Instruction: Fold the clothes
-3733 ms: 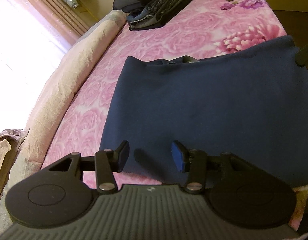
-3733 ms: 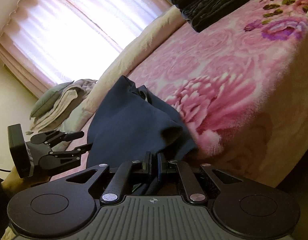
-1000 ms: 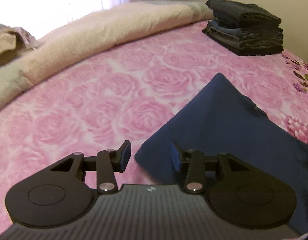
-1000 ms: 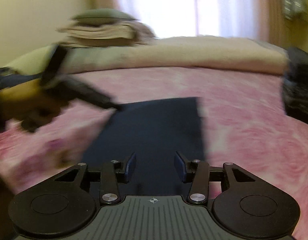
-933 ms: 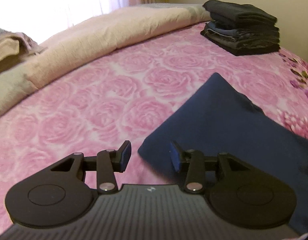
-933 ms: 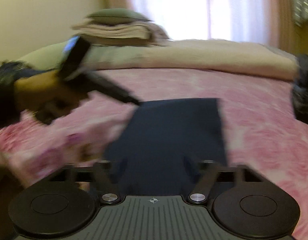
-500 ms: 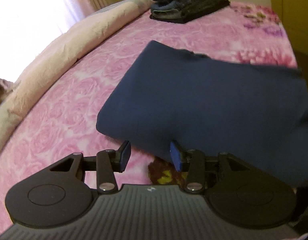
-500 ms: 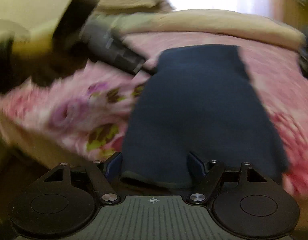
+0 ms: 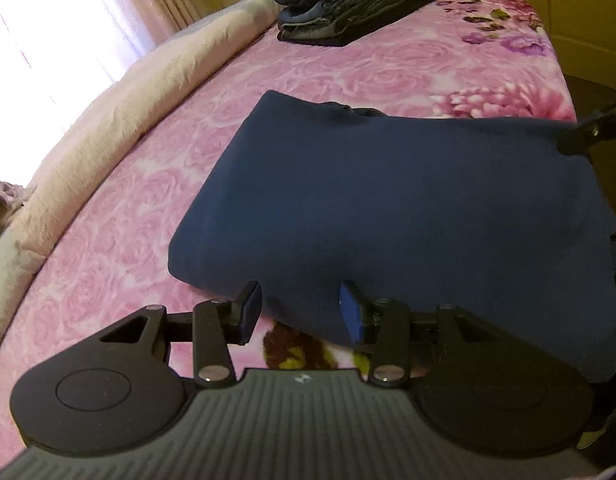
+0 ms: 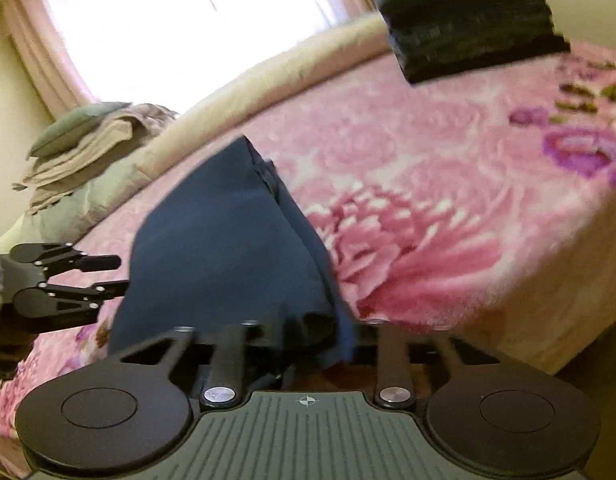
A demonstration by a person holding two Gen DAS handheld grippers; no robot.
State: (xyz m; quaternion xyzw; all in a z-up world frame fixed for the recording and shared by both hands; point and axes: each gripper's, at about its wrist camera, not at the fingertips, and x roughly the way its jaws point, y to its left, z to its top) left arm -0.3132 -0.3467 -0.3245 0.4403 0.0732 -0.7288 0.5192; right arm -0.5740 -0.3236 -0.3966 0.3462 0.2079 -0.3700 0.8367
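**Inspector:** Starting at the left of the folded navy-blue knit garment [image 9: 408,208]: the left gripper [image 9: 301,308] hangs just off its near-left corner, fingers spread wide, nothing between them. The garment lies flat on the pink rose-patterned plush blanket [image 9: 155,208], its near edge at the edge of the bed.

**Assessor:** And to the right of the garment?

**Inspector:** The right gripper [image 10: 303,336] is at the garment's [image 10: 227,248] near-right corner, with cloth bunched over its fingers. That view is blurred; I cannot tell whether the fingers are closed on the fabric or only around it.

**Assessor:** Advice for the step in hand?

**Inspector:** In my judgement a further fold is being set up. The left gripper should take the near-left corner through all layers, both corners should rise level, and the fold should land square on the far edge. The knit looks soft and likely to sag if lifted unevenly.

**Assessor:** Surface and room?

**Inspector:** Left of the garment, a rolled cream quilt [image 9: 119,108] runs along the blanket below a bright curtained window [image 9: 63,36]. Beyond the garment sits a stack of dark folded clothes [image 9: 348,0]. In the right wrist view, a heap of beige and grey-green bedding [image 10: 83,144] lies far left of the garment.
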